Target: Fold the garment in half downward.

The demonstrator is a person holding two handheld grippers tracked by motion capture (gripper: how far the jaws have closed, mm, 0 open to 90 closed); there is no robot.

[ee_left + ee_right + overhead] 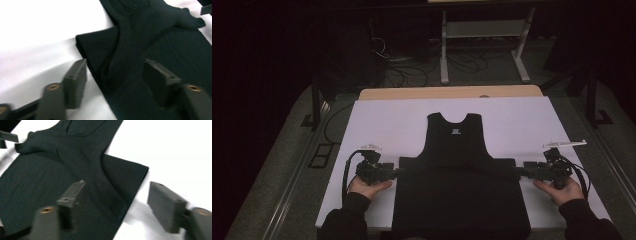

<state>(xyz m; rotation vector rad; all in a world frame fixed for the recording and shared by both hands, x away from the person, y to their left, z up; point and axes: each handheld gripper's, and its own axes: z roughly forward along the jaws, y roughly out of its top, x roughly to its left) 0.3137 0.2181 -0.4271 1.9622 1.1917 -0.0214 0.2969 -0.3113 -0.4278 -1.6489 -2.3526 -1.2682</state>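
A black sleeveless top point(459, 170) lies flat on the white board point(382, 125), neck toward the far side, its lower part folded into a wide band. My left gripper point(398, 172) rests at the band's left edge, held by a hand in a dark sleeve. In the left gripper view the left gripper point(115, 68) stands open, the folded cloth edge point(100, 50) lying between its fingers point(75, 80) untouched. My right gripper point(518, 172) sits at the right edge. In the right gripper view the right gripper point(117, 192) is open too, over the cloth corner point(130, 175).
The white board lies on a wooden table point(452, 92). Beyond it a white metal stand point(484, 30) and loose cables point(407, 70) sit on the dark floor. Black posts point(315, 102) flank the table on both sides.
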